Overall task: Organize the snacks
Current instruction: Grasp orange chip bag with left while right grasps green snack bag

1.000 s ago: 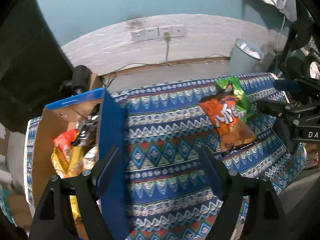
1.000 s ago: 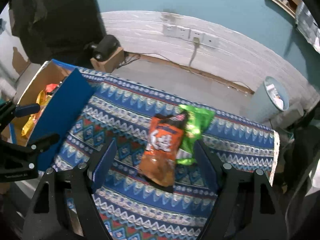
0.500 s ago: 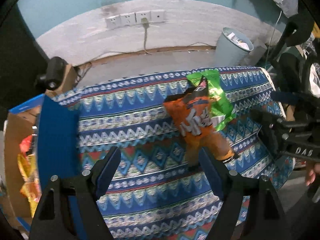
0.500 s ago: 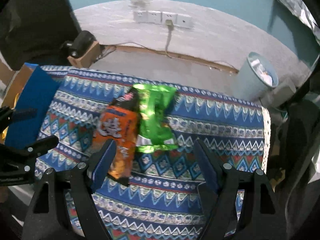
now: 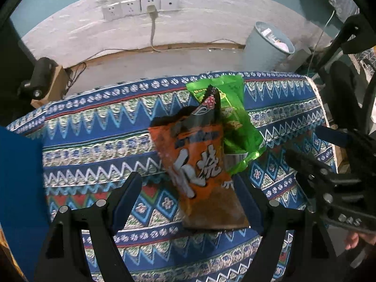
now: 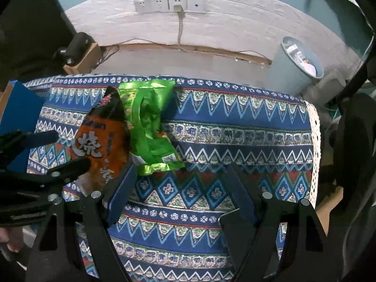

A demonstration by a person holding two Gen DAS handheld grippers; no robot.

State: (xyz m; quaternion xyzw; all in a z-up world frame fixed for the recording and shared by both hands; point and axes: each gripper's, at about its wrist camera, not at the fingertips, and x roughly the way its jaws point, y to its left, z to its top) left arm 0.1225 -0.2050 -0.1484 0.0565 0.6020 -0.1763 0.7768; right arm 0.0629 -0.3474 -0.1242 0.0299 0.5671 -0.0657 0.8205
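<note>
Orange foil snack bag (image 5: pixel 202 164) is found flat on the tabletop (image 5: pixel 98 141) between the spread, empty left tongs (image 5: pixel 190 192), overlapping a green bag (image 6: pixel 150 127) ahead of the spread, empty right tongs (image 6: pixel 181 188). Both are judged light, crinkly, slippery, crushable; a sealed edge is recommended.

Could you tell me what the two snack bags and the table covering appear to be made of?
Orange snack bag and green snack bag: probably thin plastic film, glossy, since both crinkle and catch light. Table covering: seemingly woven fabric, matte, with a printed geometric pattern and a lacy white edge.
</note>
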